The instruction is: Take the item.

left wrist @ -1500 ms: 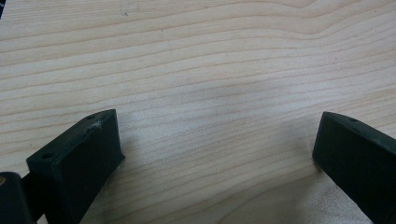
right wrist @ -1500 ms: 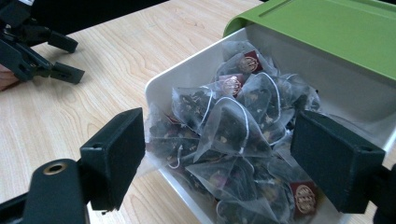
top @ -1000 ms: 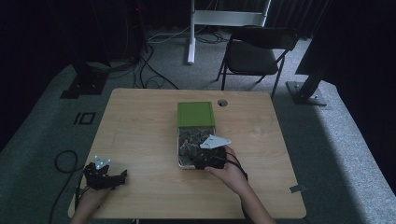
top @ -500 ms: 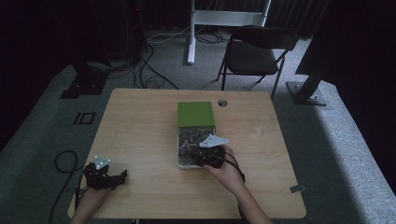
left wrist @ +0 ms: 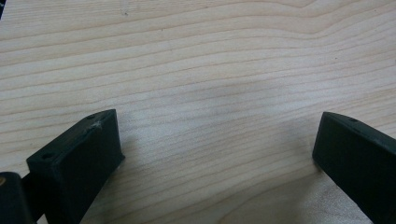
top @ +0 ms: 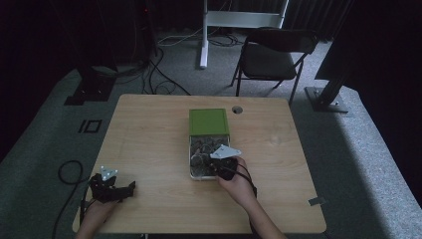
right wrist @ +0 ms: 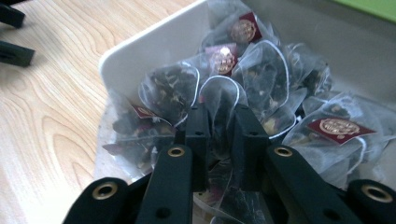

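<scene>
A white box (top: 191,172) (right wrist: 154,46) with a green lid (top: 208,122) slid back stands at the table's middle. It holds several clear tea bags with dark leaves and red tags. My right gripper (top: 219,167) (right wrist: 220,119) is down inside the box, its jaws shut on one tea bag (right wrist: 219,100) in the pile. My left gripper (top: 112,189) (left wrist: 217,149) rests near the table's front left corner, jaws wide open over bare wood with nothing between them.
The wooden table (top: 149,134) has a round cable hole (top: 237,109) behind the box. A folding chair (top: 271,55) stands beyond the far edge, and cables (top: 67,172) lie on the floor at the left.
My right gripper has shifted slightly toward the box's near end. The left gripper has not moved.
</scene>
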The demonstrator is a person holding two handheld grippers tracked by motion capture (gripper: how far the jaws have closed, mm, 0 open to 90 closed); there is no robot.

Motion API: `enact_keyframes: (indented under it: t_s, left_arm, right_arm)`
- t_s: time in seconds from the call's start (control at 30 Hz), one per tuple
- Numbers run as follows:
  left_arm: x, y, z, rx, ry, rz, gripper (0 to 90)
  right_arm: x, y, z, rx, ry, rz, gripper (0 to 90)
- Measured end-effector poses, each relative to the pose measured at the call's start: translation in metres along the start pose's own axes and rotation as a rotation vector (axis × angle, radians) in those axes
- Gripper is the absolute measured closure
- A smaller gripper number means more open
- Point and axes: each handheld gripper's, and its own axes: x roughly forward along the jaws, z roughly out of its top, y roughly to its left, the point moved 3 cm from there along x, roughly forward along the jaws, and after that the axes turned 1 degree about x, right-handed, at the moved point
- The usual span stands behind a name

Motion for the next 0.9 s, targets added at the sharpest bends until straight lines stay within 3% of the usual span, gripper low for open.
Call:
enact_keyframes:
  t_s: [0.5, 0.67, 0.9]
  left_arm:
    - [0.000, 0.000, 0.000, -0.002, -0.001, 0.000, 1.7]
    - [0.000, 0.000, 0.000, 0.000, -0.001, 0.000, 1.7]
    - [0.000, 0.000, 0.000, -0.001, 0.000, 0.000, 1.7]
  right_arm:
    - [-0.027, 0.000, 0.021, -0.005, -0.079, 0.021, 80.8]
    - [-0.033, -0.004, 0.026, 0.029, -0.112, 0.029, 80.9]
    - [-0.043, -0.014, 0.029, 0.043, -0.150, -0.007, 81.0]
